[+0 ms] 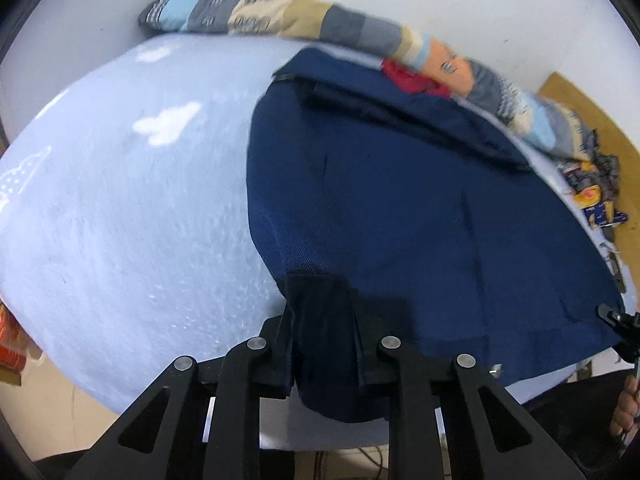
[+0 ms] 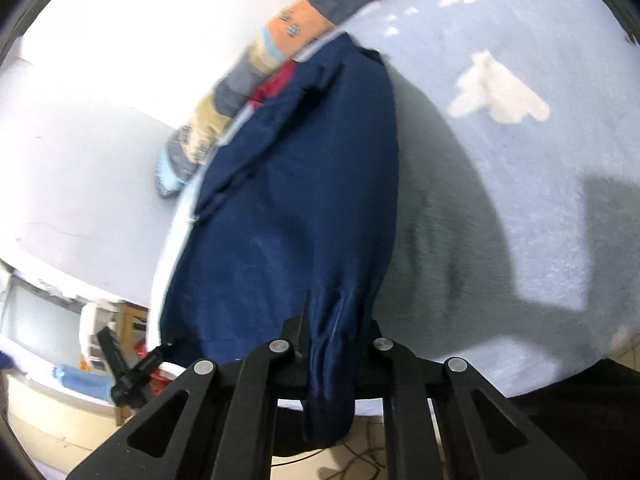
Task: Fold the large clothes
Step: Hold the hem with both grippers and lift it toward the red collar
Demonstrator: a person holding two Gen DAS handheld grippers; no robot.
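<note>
Navy-blue woven garment (image 1: 400, 208), a large piece with a fine twill weave, lies spread over the pale blue fleecy bed cover (image 1: 120, 200) and is caught at its near edge by both claws. The left gripper (image 1: 324, 320) has its black plastic fingers clamped on a dark, pleated corner of the cloth, which bunches and droops at 6 o'clock between them. The right gripper (image 2: 332, 344) is likewise clenched on a gathered fold of the same garment (image 2: 288, 208), the fabric hanging in a soft roll below the fingers. In the left view the other claw's tip shows at 3 o'clock on the cloth's edge.

Outward, a darker band or placket crosses the garment toward 1 o'clock. The cover's nap looks pilled, with white cloud-shaped patches (image 2: 496, 92). Beyond, at 12 o'clock, a long patchwork roll of knitted fabric (image 1: 280, 16) in grey, tan, sky blue and orange lies along the white wall, with a scrap of red cloth (image 1: 412, 78) just beside it. I can read no writing or labels.
</note>
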